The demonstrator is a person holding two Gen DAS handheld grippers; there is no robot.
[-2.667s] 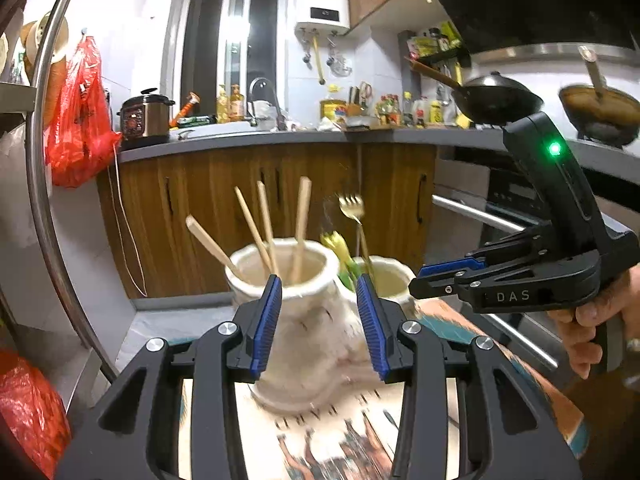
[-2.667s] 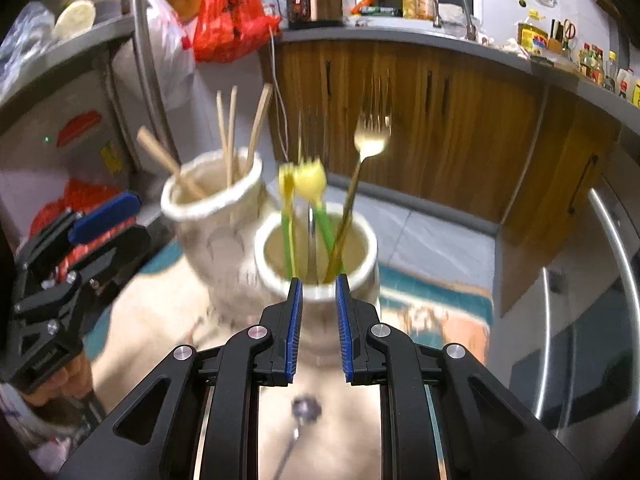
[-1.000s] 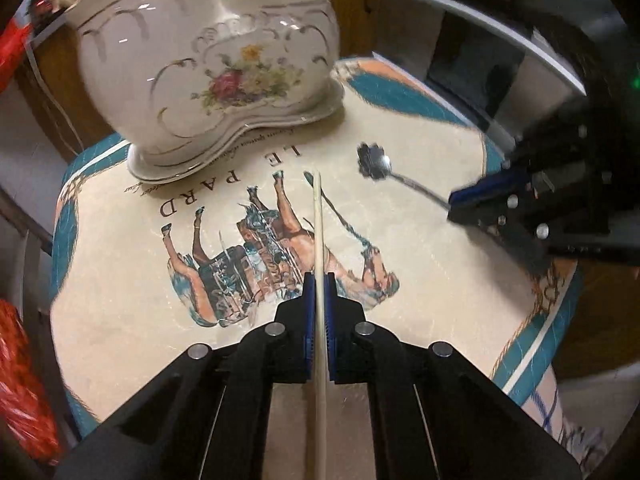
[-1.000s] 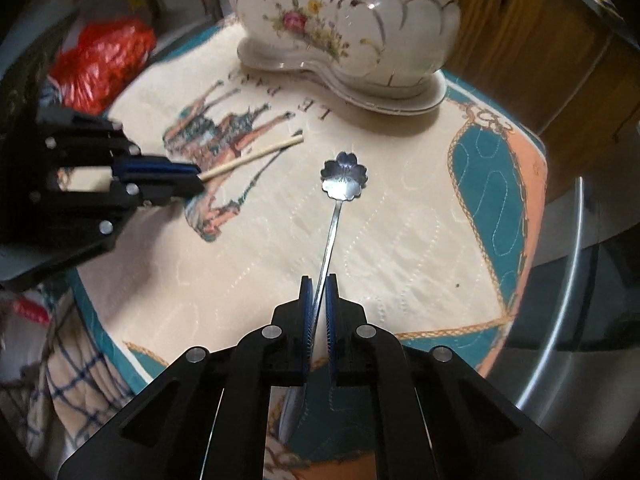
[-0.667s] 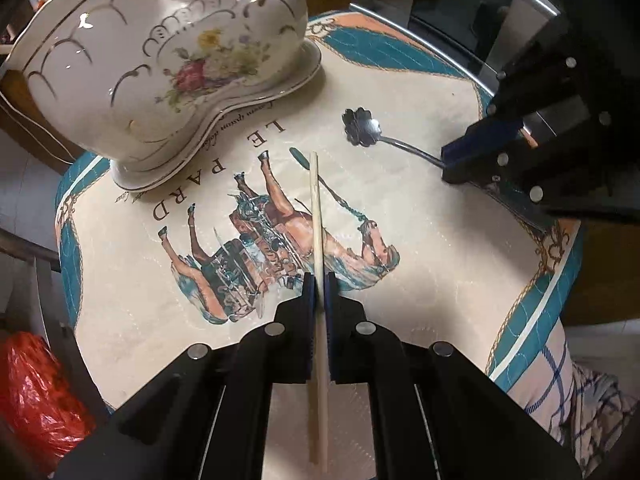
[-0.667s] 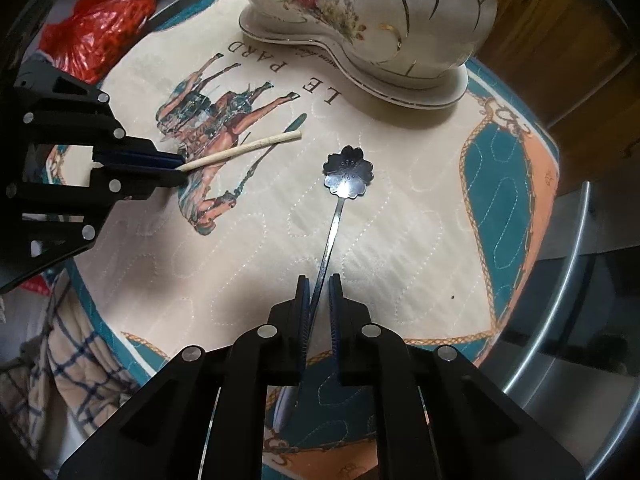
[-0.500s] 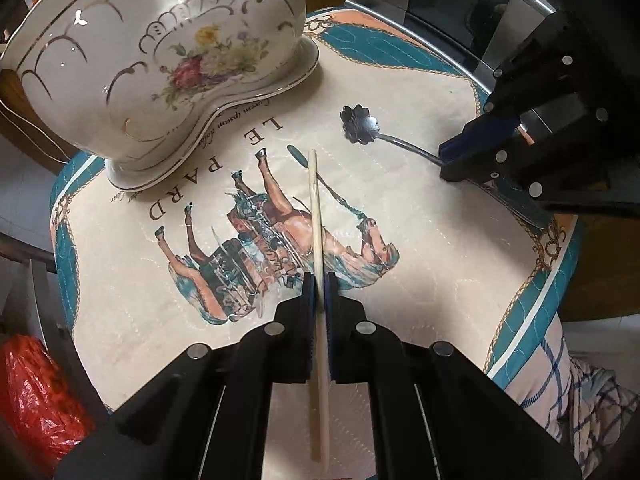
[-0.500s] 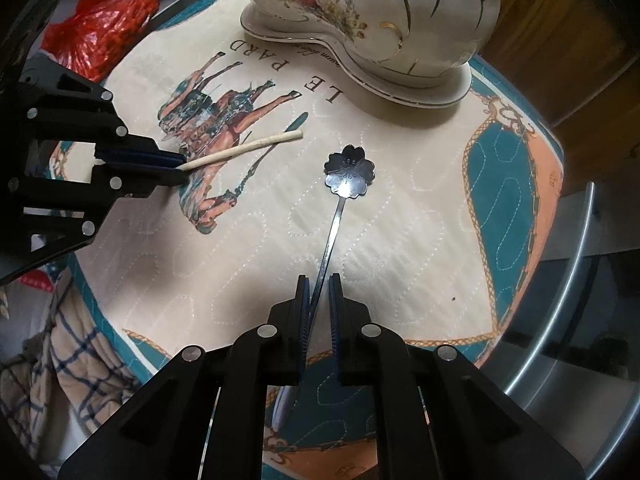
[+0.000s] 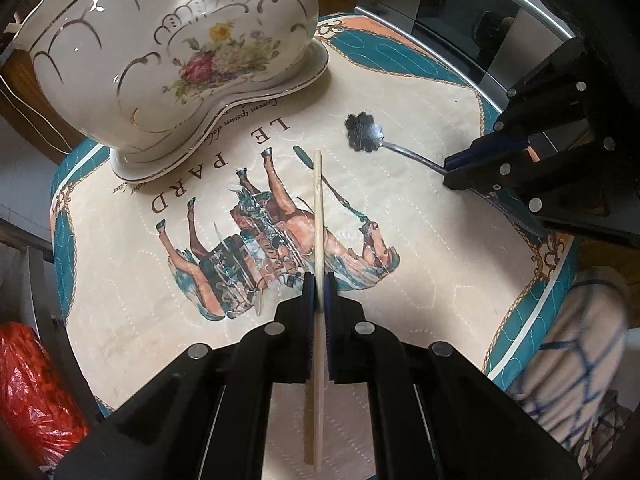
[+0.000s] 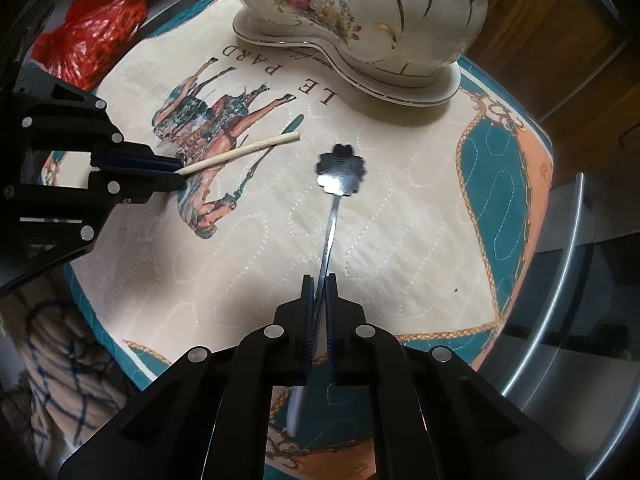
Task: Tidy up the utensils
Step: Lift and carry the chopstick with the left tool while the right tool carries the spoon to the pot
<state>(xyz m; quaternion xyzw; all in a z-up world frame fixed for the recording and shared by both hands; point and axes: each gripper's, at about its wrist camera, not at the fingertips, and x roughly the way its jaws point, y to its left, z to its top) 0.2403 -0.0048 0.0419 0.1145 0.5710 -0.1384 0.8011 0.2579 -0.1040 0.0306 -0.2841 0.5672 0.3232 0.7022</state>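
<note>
A pale wooden chopstick lies along the horse picture on the round table mat; my left gripper is shut on its middle. In the right wrist view the same chopstick sticks out of the left gripper. A metal spoon with a flower-shaped bowl has its thin handle pinched by my right gripper, which is shut on it. From the left wrist view the spoon runs into the right gripper. Behind both stands the double ceramic utensil holder with flower decoration.
A red plastic bag lies below the table on the left. A steel rail curves around the table's right side, and wooden cabinets stand behind. Checked cloth shows past the table's near edge.
Both grippers came down from the holder's rim to the table. The left stays shut on the chopstick and the right has shut tight on the spoon handle. The spoon bowl looks slightly raised.
</note>
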